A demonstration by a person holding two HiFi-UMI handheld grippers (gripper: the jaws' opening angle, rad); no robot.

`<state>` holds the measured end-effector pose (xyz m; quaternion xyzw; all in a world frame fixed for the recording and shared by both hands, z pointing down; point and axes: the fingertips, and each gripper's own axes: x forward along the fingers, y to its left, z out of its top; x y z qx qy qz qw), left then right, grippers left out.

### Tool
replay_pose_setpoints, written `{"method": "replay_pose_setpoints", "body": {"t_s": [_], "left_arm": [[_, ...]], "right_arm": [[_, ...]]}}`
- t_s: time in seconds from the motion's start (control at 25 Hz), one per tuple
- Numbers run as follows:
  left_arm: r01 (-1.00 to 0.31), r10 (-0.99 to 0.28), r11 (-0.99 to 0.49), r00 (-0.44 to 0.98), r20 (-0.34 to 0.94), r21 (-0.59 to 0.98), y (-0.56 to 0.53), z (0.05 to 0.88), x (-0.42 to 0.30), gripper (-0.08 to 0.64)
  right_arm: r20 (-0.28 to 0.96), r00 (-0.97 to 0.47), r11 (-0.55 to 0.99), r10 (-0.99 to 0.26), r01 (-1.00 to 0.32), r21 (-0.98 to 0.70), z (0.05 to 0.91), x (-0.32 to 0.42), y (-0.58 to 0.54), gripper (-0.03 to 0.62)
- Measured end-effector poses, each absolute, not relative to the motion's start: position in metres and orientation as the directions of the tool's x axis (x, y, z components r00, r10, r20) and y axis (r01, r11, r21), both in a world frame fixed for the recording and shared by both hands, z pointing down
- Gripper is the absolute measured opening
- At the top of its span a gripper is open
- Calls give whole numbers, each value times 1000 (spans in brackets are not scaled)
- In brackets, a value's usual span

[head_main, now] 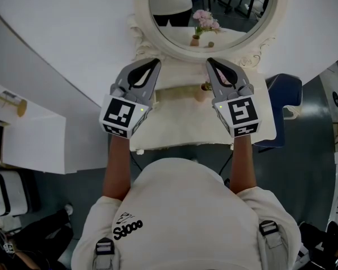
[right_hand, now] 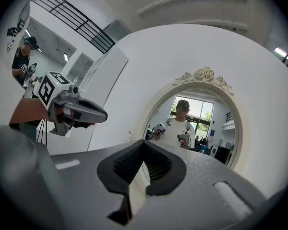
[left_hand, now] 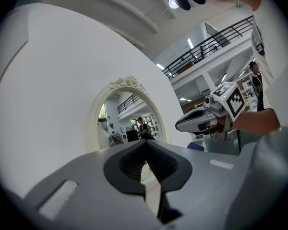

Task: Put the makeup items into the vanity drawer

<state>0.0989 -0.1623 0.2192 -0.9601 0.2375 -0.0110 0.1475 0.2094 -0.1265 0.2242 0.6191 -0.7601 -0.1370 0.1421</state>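
Observation:
I stand at a cream vanity table (head_main: pixel 180 129) with an oval mirror (head_main: pixel 174 35) in an ornate frame. My left gripper (head_main: pixel 156 62) and right gripper (head_main: pixel 210 62) are held level side by side above the tabletop and point at the mirror. In the left gripper view the left gripper (left_hand: pixel 146 143) has its jaws closed together with nothing between them. The right gripper (right_hand: pixel 144 143) looks the same in its own view. Each view shows the other gripper beside it: the right gripper (left_hand: pixel 206 119) and the left gripper (right_hand: pixel 72 110). I see no makeup items and no drawer front.
A small vase of pink flowers (head_main: pixel 201 89) stands on the tabletop between the grippers, mostly hidden. A blue seat (head_main: pixel 285 91) is at the vanity's right. A white cabinet (head_main: pixel 31 142) stands at the left. A white curved wall (head_main: pixel 73 32) backs the mirror.

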Motion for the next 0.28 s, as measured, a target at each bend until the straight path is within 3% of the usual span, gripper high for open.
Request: {"method": "replay_pose_setpoints", "body": {"t_s": [0.28], "left_arm": [[-443, -448, -853, 893, -46, -277, -163, 222, 98, 15]], "right_arm": [[56, -193, 199, -980, -902, 384, 228, 207, -130, 2]]}}
